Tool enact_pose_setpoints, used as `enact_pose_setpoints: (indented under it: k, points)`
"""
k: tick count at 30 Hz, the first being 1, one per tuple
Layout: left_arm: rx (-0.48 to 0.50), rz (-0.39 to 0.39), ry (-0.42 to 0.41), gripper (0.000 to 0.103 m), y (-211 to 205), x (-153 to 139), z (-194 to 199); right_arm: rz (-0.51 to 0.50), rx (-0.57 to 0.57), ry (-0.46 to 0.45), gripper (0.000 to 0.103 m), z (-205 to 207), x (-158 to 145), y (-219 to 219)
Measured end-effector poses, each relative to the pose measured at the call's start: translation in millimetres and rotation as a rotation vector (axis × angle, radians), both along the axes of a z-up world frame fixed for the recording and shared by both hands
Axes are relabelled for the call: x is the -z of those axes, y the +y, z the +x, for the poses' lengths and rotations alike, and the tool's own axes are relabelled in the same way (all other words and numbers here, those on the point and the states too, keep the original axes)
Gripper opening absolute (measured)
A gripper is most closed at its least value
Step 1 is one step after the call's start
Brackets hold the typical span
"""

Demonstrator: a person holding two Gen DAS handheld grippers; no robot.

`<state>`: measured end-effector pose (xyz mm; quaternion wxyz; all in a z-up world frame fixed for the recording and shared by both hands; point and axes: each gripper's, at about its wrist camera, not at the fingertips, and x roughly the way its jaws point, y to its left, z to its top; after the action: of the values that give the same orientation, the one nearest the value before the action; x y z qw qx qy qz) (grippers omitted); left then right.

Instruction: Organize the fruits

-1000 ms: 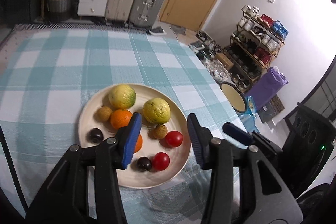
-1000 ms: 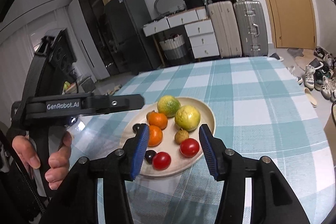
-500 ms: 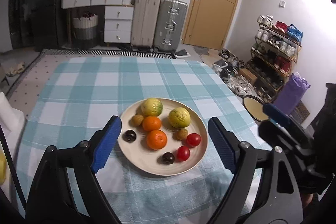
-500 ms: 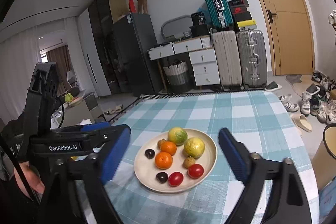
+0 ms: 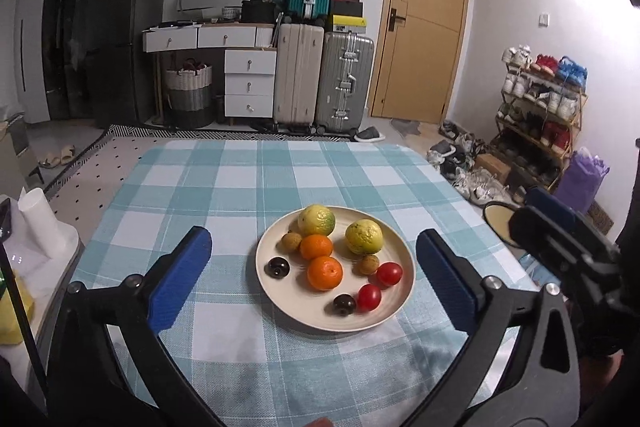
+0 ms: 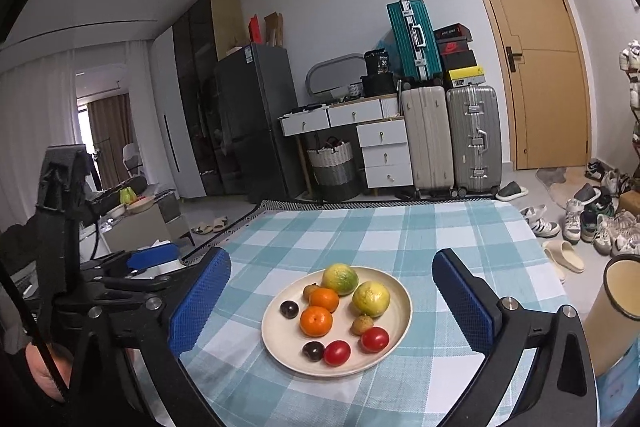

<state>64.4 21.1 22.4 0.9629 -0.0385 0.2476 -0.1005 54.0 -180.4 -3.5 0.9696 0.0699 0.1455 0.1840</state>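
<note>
The left gripper and the right gripper both hang spread wide apart, holding nothing, above the near side of the plate. On the plate sit two tomatoes, two oranges and, farthest, two yellow-green fruits. Behind the plate stretches the checked tablecloth.

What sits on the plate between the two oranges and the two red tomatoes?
A small brown fruit lies between the oranges and the tomatoes on the plate, seen clearly in the left wrist view.
</note>
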Motion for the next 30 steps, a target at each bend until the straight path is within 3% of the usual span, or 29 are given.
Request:
enact_pose_setpoints:
  k: [5, 15, 30]
  points:
    - [-0.049, 0.031, -0.086, 0.102, 2.6, 0.7, -10.6, -0.035, 0.032, -0.049, 0.103, -5.6, 6.0, 4.0]
    - [-0.112, 0.066, -0.184, 0.102, 13.3, 36.1, -16.7, -0.068, 0.081, -0.075, 0.103, -4.2, 38.6, 0.7]
    - [-0.131, 0.046, -0.122, 0.102, 21.9, 91.5, 2.6, -0.152, 0.101, -0.051, 0.103, 2.9, 73.8, 6.8]
